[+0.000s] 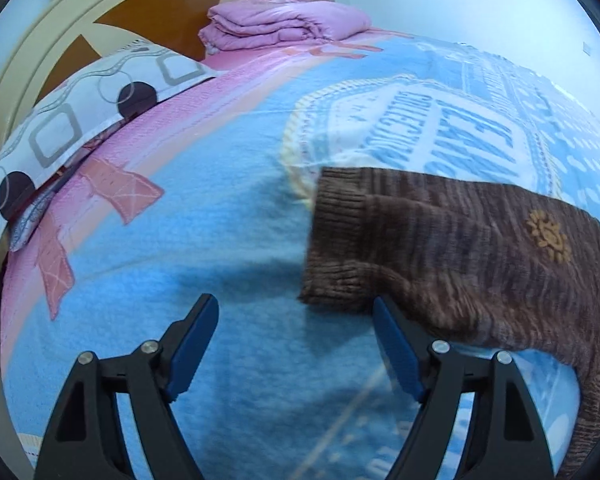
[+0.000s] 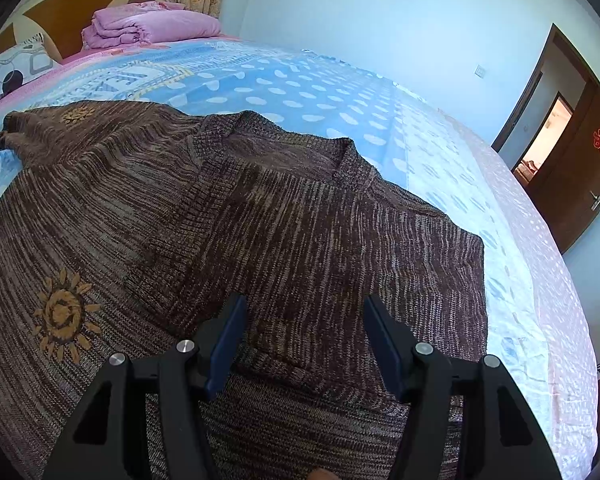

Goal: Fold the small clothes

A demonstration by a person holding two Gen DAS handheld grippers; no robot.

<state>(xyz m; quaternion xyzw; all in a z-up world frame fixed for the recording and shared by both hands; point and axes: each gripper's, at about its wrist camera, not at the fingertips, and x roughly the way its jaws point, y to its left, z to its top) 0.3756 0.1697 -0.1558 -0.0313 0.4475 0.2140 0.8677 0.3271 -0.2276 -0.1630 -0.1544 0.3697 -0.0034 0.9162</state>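
On the bed: one brown knitted sweater, spread on a blue patterned blanket, neckline away from the right wrist camera, sunflower motifs on the knit. One sleeve lies folded across, its ribbed cuff resting on the blanket.

Left gripper: jaws wide, nothing between them, bare blanket beneath; its right finger sits just beside the cuff end of the sleeve, whether touching cannot be told.

Right gripper: jaws partly apart over the sweater body near the lower hem, pads not pinching any knit.

Also present: folded pink quilt and patterned pillow at the headboard; open door to the right.

Step judged in hand: sleeve laid in, side folds under way. Next move likely calls for a grip on a side edge or the hem, both grippers pinching cleanly so the layers fold together without dragging the tucked sleeve.
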